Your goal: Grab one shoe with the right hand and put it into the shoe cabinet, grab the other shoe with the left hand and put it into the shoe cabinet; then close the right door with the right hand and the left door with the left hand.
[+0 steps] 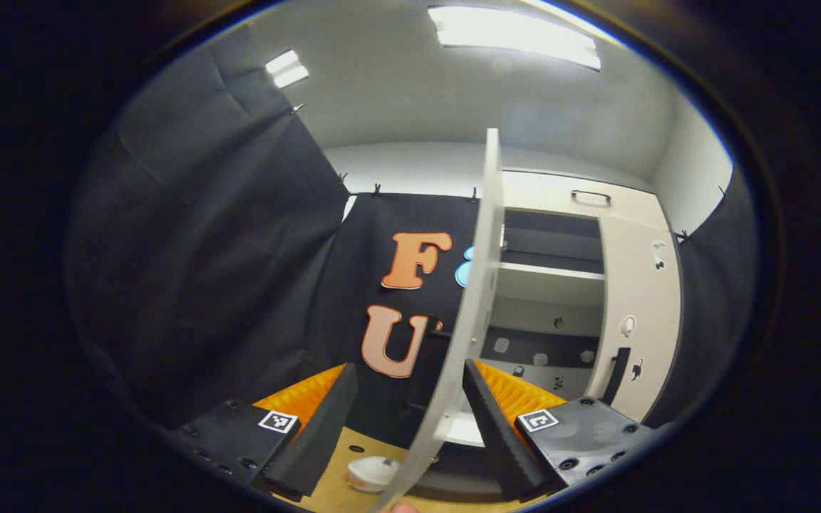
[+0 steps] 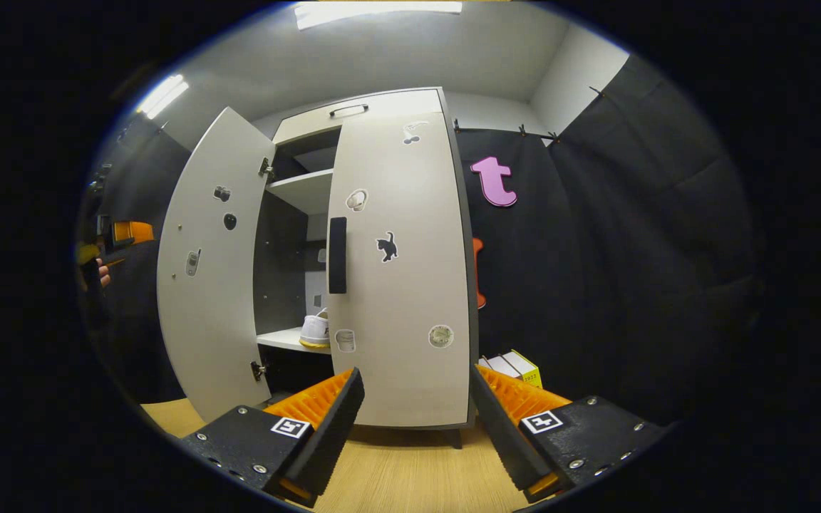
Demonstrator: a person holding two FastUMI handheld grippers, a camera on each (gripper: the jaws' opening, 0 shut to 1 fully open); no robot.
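right door [image 2: 400, 263] closed; one shoe [image 2: 316, 331] on the shoe cabinet [image 2: 296, 185] shelf. left door [image 1: 471, 313] ajar, edge-on between the parted left claw [image 1: 409, 417]. right claw [image 2: 414, 420] parted, idle. recommend a steady push near the free edge, without clamping.

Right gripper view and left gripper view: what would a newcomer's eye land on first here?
In the right gripper view, the tall pale shoe cabinet stands out: its sticker-dotted right door is shut, while its left door stands open. A white shoe sits on the lower shelf in the gap. In the left gripper view, that left door's thin edge rises between the open left gripper fingers.
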